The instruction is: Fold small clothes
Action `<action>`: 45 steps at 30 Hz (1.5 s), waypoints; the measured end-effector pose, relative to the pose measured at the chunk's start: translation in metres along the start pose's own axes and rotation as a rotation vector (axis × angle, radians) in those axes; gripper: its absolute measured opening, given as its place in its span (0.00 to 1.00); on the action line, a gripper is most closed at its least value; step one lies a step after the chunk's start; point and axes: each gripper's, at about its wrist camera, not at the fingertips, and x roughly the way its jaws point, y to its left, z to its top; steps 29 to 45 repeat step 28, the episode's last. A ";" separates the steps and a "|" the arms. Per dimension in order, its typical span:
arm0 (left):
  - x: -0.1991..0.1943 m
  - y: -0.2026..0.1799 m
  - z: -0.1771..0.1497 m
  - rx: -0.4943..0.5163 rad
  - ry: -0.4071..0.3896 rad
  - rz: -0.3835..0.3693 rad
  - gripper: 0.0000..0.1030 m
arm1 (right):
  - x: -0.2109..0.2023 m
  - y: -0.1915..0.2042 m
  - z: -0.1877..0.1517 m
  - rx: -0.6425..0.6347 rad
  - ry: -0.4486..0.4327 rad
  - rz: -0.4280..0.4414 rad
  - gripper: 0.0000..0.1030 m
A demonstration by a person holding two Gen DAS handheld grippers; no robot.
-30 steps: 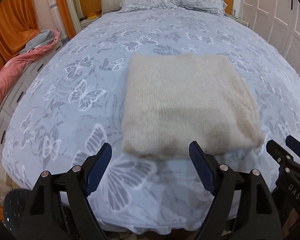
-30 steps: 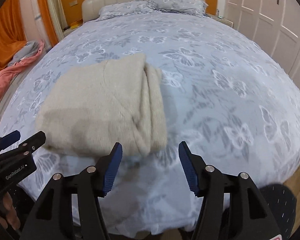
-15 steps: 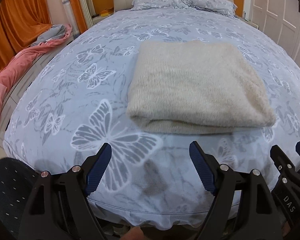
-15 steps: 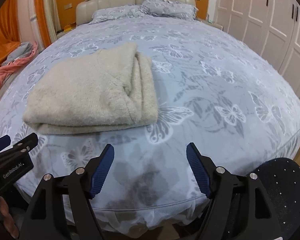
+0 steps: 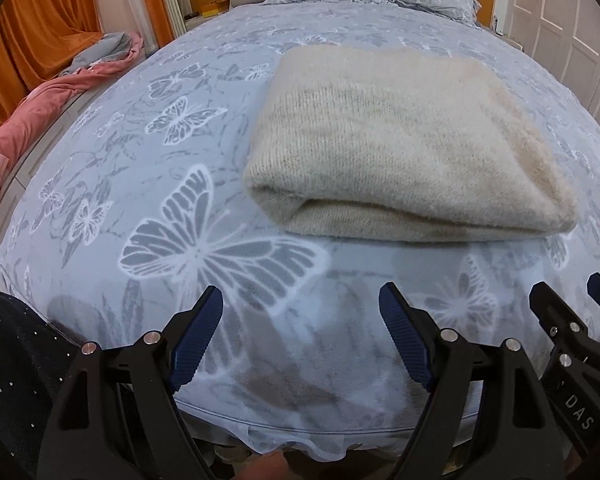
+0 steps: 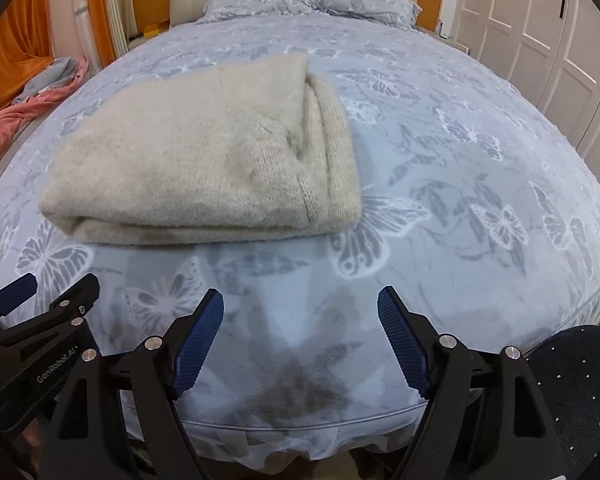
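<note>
Your left gripper (image 5: 301, 336) and right gripper (image 6: 300, 336) both hang released, empty, above the foot edge of the bed (image 5: 112, 168). The cream sweater (image 5: 400, 140) lies folded on the butterfly bedspread, apart from both. Two pillows (image 6: 312, 4) at the headboard, a pink blanket (image 5: 32, 108) left, white wardrobe doors (image 6: 540, 32) right.
</note>
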 end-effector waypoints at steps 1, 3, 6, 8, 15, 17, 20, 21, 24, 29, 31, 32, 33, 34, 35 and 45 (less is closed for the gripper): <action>-0.001 0.000 0.000 0.002 -0.004 -0.003 0.76 | -0.002 0.000 0.000 0.006 -0.007 0.004 0.75; -0.002 -0.002 0.001 0.006 -0.007 -0.003 0.76 | -0.003 0.000 -0.001 0.012 -0.013 0.008 0.75; -0.003 -0.002 0.001 0.004 -0.010 -0.001 0.76 | -0.005 0.002 -0.001 0.003 -0.019 0.003 0.75; -0.004 -0.002 0.001 0.003 -0.016 -0.004 0.76 | -0.007 0.003 -0.001 0.000 -0.027 0.002 0.75; -0.009 -0.007 -0.001 0.014 -0.054 -0.003 0.82 | -0.007 0.005 -0.002 -0.003 -0.027 -0.004 0.75; -0.008 -0.007 -0.001 0.016 -0.057 0.000 0.82 | -0.008 0.006 -0.003 0.001 -0.027 -0.016 0.76; -0.008 -0.007 -0.001 0.014 -0.057 -0.002 0.81 | -0.008 0.007 -0.005 0.009 -0.019 -0.023 0.76; -0.008 -0.007 0.000 0.015 -0.056 -0.003 0.81 | -0.008 0.007 -0.005 0.011 -0.018 -0.026 0.76; -0.008 -0.009 0.000 0.015 -0.057 0.006 0.80 | -0.007 0.007 -0.006 0.008 -0.016 -0.029 0.76; -0.008 -0.009 -0.003 0.007 -0.056 0.000 0.78 | -0.007 0.008 -0.006 -0.005 -0.018 -0.037 0.76; -0.008 -0.009 -0.003 0.007 -0.056 0.000 0.78 | -0.007 0.008 -0.006 -0.005 -0.018 -0.037 0.76; -0.008 -0.009 -0.003 0.007 -0.056 0.000 0.78 | -0.007 0.008 -0.006 -0.005 -0.018 -0.037 0.76; -0.008 -0.009 -0.003 0.007 -0.056 0.000 0.78 | -0.007 0.008 -0.006 -0.005 -0.018 -0.037 0.76; -0.008 -0.009 -0.003 0.007 -0.056 0.000 0.78 | -0.007 0.008 -0.006 -0.005 -0.018 -0.037 0.76; -0.008 -0.009 -0.003 0.007 -0.056 0.000 0.78 | -0.007 0.008 -0.006 -0.005 -0.018 -0.037 0.76; -0.008 -0.009 -0.003 0.007 -0.056 0.000 0.78 | -0.007 0.008 -0.006 -0.005 -0.018 -0.037 0.76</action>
